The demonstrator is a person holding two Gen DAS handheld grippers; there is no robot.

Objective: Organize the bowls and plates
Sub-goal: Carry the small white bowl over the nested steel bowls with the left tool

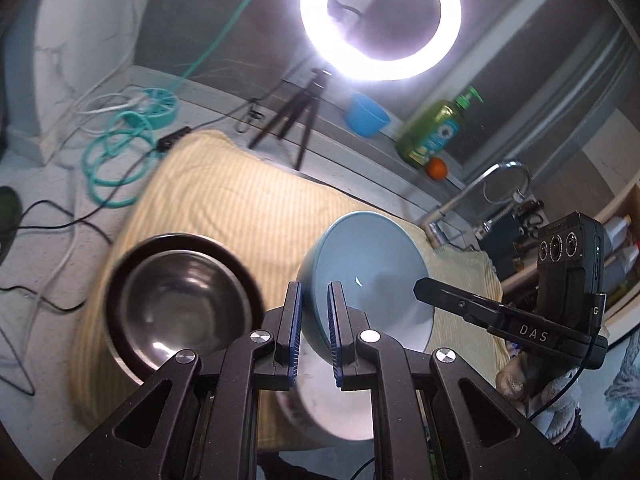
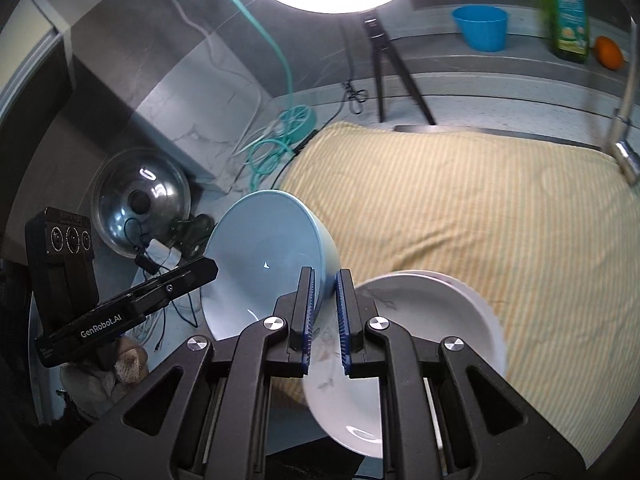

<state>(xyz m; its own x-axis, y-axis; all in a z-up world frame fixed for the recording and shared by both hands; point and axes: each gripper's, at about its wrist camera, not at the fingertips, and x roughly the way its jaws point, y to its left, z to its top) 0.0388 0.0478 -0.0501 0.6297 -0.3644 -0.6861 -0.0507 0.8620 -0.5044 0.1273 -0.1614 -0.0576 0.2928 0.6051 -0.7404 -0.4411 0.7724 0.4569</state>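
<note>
A light blue bowl [image 1: 372, 264] is held tilted above the yellow striped towel [image 1: 240, 200], gripped on opposite rims by both grippers. My left gripper [image 1: 316, 292] is shut on its near rim; my right gripper [image 2: 325, 276] is shut on its other rim [image 2: 264, 256]. In the left wrist view the right gripper [image 1: 424, 286] reaches in from the right. A steel bowl [image 1: 180, 304] sits inside a dark plate on the towel's left. White dishes [image 2: 408, 344] lie stacked under the right gripper, also low in the left wrist view [image 1: 320, 400].
A lit ring light on a tripod [image 1: 380, 20] stands behind the towel. A blue tub [image 1: 366, 116], green soap bottle [image 1: 436, 132] and orange [image 1: 436, 168] sit on the back ledge. A faucet [image 1: 480, 188] is at right. Teal hose and cables [image 1: 116, 152] lie left. A pot lid [image 2: 140, 200] rests far left.
</note>
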